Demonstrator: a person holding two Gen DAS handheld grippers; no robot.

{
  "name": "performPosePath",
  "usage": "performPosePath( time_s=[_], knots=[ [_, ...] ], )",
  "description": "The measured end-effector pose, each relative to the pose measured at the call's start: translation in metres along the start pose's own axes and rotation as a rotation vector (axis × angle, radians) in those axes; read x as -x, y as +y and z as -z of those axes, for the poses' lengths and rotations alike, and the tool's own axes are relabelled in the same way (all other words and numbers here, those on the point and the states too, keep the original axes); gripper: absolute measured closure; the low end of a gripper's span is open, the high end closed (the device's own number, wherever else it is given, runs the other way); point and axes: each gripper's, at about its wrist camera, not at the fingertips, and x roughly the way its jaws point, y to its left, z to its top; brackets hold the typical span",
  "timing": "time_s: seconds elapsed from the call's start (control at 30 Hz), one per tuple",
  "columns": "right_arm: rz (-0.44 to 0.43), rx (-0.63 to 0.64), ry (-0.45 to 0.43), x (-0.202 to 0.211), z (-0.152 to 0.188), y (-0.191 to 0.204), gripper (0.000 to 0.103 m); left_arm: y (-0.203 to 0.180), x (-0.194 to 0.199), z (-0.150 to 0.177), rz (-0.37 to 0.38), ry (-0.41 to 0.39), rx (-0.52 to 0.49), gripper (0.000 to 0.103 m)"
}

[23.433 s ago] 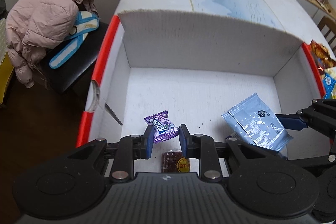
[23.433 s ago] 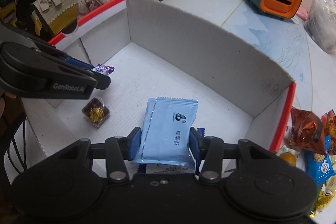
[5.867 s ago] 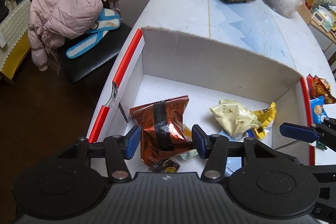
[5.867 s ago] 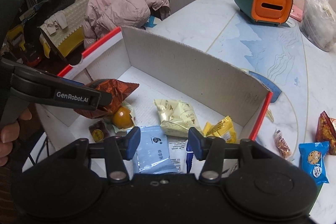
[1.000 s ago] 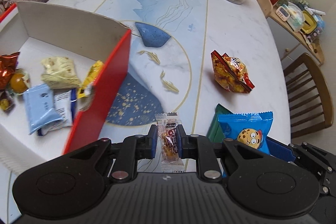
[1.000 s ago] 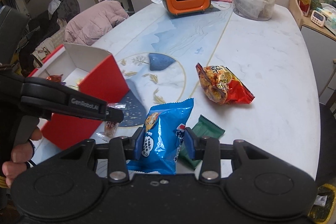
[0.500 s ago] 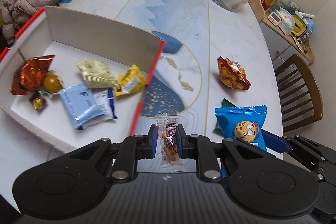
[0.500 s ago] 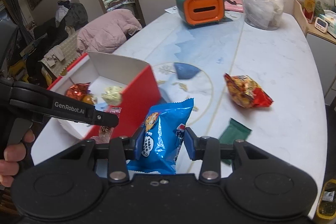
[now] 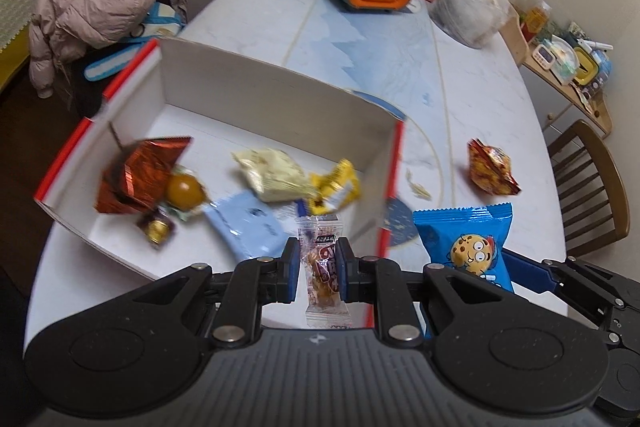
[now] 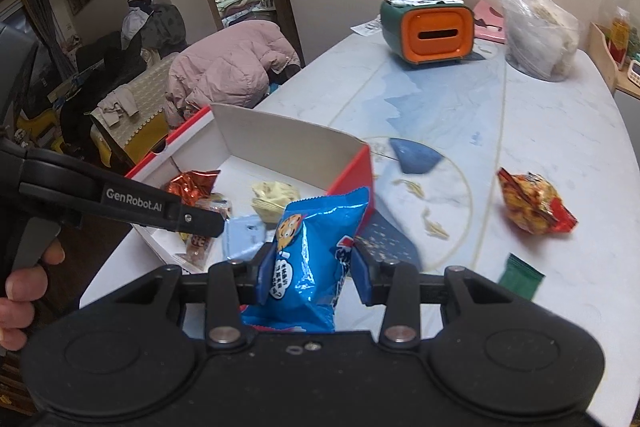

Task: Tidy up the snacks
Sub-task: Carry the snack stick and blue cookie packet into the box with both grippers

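- Left wrist view: my left gripper (image 9: 318, 269) pinches a clear candy packet (image 9: 324, 267) above the near rim of the white box (image 9: 276, 95); marble table (image 9: 480, 115) lies open to the right.
- Right wrist view: my right gripper (image 10: 310, 273) clamps the blue cookie bag (image 10: 312, 259) beside the box's red wall (image 10: 354, 183); an orange snack bag (image 10: 534, 205) and a green packet (image 10: 520, 275) sit apart on bare tabletop.

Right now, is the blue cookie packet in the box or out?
Out: the right tongs grip the blue cookie packet outside the box.

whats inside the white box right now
In the box: copper bag, orange ball, pale yellow pack, yellow wrapper, light blue packets. Anything beneath them is hidden.
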Motion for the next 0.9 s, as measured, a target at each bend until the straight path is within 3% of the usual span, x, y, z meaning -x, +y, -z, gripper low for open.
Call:
performPosePath(
  time_s=[0.43,0.9],
  knots=[
    [0.034,0.038,0.042,-0.064,-0.021,0.047,0.065,0.065,-0.020,-0.039,-0.083,-0.003,-0.031,0.085],
    [0.061,0.114,0.139,-0.123,-0.020,0.075,0.065,0.069,-0.075,-0.048,-0.102,0.066,-0.157,0.085]
  ],
)
